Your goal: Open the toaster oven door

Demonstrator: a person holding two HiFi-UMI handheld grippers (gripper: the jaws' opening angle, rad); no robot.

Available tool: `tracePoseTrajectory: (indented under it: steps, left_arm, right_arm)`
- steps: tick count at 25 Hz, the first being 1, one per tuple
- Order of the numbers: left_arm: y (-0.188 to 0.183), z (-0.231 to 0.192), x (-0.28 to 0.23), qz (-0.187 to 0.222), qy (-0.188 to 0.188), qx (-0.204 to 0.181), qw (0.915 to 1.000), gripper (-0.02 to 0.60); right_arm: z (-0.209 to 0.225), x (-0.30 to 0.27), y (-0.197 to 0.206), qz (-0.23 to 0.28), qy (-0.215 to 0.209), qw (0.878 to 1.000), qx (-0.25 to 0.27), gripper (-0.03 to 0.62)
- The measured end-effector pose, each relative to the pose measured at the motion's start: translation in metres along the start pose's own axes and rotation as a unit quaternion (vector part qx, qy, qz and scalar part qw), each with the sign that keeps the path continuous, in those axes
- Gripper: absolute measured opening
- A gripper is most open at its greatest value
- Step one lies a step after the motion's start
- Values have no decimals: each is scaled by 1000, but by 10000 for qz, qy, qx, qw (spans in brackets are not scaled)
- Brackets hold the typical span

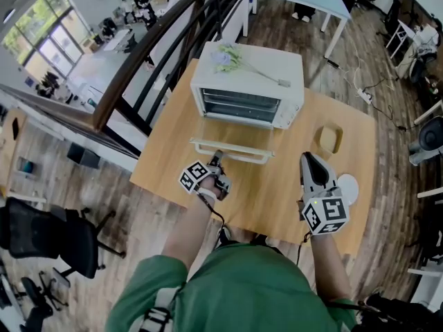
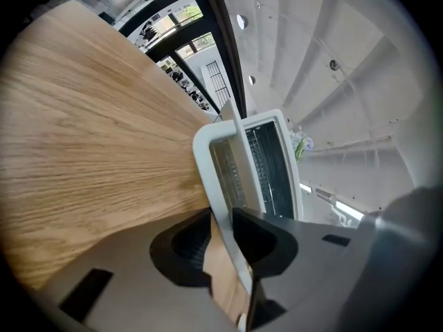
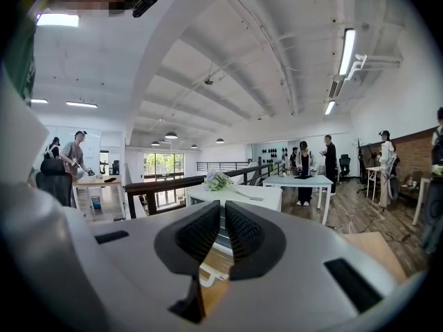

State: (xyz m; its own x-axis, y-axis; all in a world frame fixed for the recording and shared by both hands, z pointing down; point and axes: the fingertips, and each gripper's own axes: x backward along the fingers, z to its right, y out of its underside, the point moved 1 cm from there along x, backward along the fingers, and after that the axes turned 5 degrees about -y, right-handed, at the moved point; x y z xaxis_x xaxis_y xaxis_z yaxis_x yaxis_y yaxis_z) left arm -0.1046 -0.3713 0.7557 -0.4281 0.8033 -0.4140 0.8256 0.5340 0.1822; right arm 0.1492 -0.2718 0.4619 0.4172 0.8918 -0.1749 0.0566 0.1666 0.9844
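Note:
A white toaster oven (image 1: pixel 277 81) stands at the far side of the wooden table (image 1: pixel 173 164). Its glass door (image 1: pixel 232 131) lies folded down flat toward me, and the racks inside show. My left gripper (image 1: pixel 217 160) is at the door's front edge, shut on the white door handle (image 1: pixel 242 153). In the left gripper view the handle bar (image 2: pixel 232 206) runs between the jaws of the left gripper (image 2: pixel 225 237), with the open oven (image 2: pixel 270 164) beyond. My right gripper (image 1: pixel 309 160) hovers to the right of the door, shut and holding nothing. The right gripper (image 3: pixel 223 230) points toward the oven (image 3: pixel 235 196).
A bunch of pale flowers (image 1: pixel 227 57) lies on top of the oven. A square tan dish (image 1: pixel 329 138) and a white plate (image 1: pixel 348 187) sit on the table's right part. A dark railing (image 1: pixel 159 47) runs along the left, with a drop behind it.

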Motion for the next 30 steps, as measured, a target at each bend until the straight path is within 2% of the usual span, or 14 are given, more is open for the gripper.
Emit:
tracePoseTrajectory:
  steps: [8, 18, 30]
  left_arm:
    - [10, -33, -4, 10, -171, -40, 9998, 109]
    - [20, -71, -13, 63, -492, 95, 9987, 104]
    - [26, -84, -15, -54, -635, 76, 9979, 104]
  right_arm:
    - [-3, 3, 4, -97, -33, 9999, 63, 41]
    - [-7, 10, 11, -323, -22, 9992, 217, 41]
    - [-17, 6, 14, -427, -98, 9986, 296, 41]
